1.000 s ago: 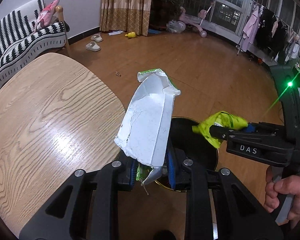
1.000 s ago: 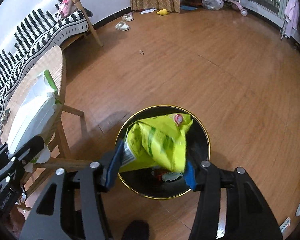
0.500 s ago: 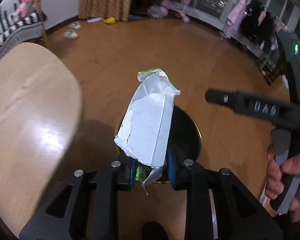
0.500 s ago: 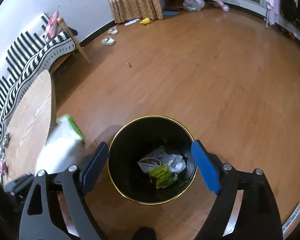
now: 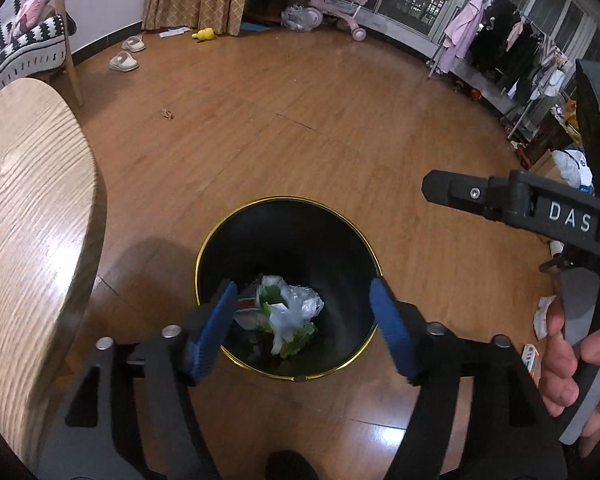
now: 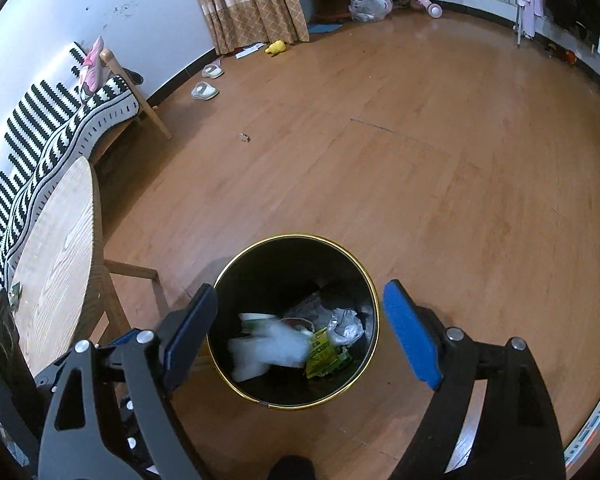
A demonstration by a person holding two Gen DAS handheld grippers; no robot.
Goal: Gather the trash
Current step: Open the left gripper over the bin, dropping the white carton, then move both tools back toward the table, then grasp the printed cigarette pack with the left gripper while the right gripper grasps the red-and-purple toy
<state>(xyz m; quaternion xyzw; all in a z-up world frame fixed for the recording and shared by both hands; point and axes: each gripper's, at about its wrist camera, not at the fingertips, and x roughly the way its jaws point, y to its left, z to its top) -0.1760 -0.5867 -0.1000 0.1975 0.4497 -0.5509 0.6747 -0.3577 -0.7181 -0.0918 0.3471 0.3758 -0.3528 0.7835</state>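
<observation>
A black trash bin with a gold rim (image 5: 288,202) (image 6: 300,237) stands on the wooden floor. Both grippers hover above it. My left gripper (image 5: 306,324) is open and empty. My right gripper (image 6: 298,332) is open and empty; it also shows in the left wrist view (image 5: 512,200) at the right. Inside the bin lie a white wrapper (image 6: 272,348) (image 5: 290,308), blurred in the right wrist view, a yellow-green bag (image 6: 324,350) and crumpled foil (image 6: 344,326).
A round wooden table (image 5: 28,208) (image 6: 56,256) stands left of the bin. A striped sofa (image 6: 40,120) is behind it. Slippers (image 5: 126,54), a yellow toy (image 5: 204,34) and a small scrap (image 5: 167,113) lie on the floor. Small packets (image 5: 534,356) lie at the right.
The right gripper opened first and dropped the yellow-green bag into the bin. Then the left gripper opened and dropped the white wrapper in. The left gripper moved right, over the bin.
</observation>
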